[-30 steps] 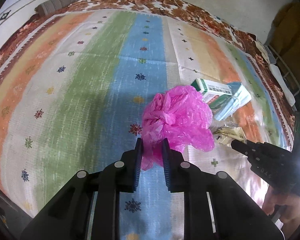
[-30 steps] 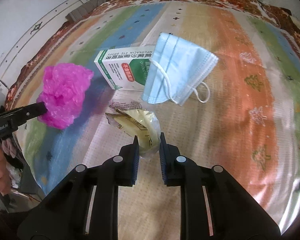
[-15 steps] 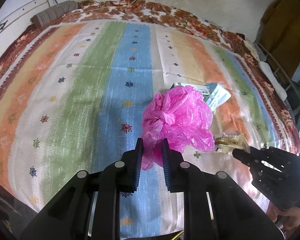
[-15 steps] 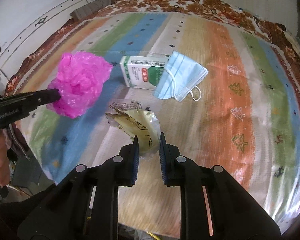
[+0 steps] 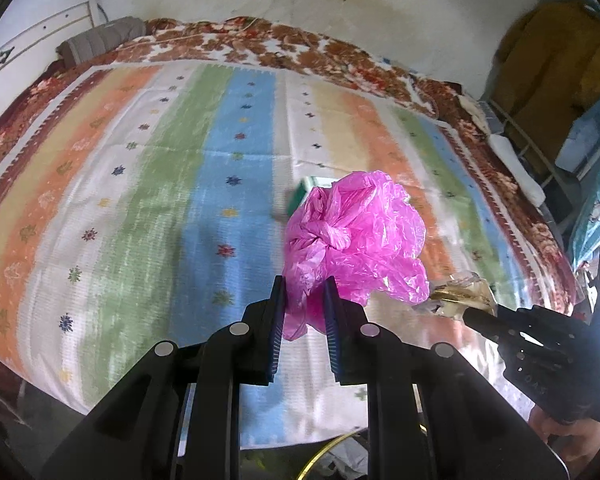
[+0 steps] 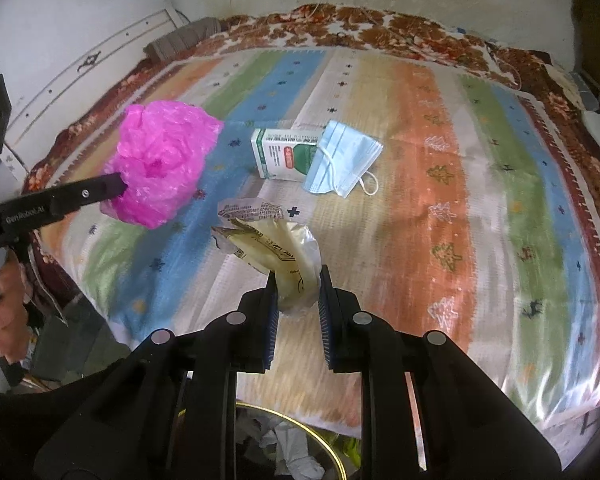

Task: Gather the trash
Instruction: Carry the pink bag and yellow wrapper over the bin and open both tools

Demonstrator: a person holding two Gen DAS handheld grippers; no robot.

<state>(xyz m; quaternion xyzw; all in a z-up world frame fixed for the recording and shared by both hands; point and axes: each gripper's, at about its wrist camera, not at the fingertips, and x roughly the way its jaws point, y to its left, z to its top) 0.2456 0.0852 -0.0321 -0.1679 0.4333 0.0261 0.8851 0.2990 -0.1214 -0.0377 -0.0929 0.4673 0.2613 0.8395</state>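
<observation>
Left gripper point(image 5: 305, 288): jaws narrow, clamped on a crumpled pink plastic bag point(image 5: 356, 240), held above the striped bedspread point(image 5: 140, 200).
Medicine box point(image 6: 286, 154): lying mid-bed, partly under a blue face mask point(image 6: 342, 160).
Right gripper point(image 6: 297, 280): jaws narrow, pinching a yellowish plastic wrapper point(image 6: 276, 240) clear of the bed.
Bin point(image 6: 332, 448): gold-rimmed, below the grippers, holding crumpled paper.

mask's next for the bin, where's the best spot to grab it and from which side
Pinch the face mask at its free pleated corner towards the ear loop, coming from above. Its other end leans on the medicine box, so a grip there could catch the box too.
</observation>
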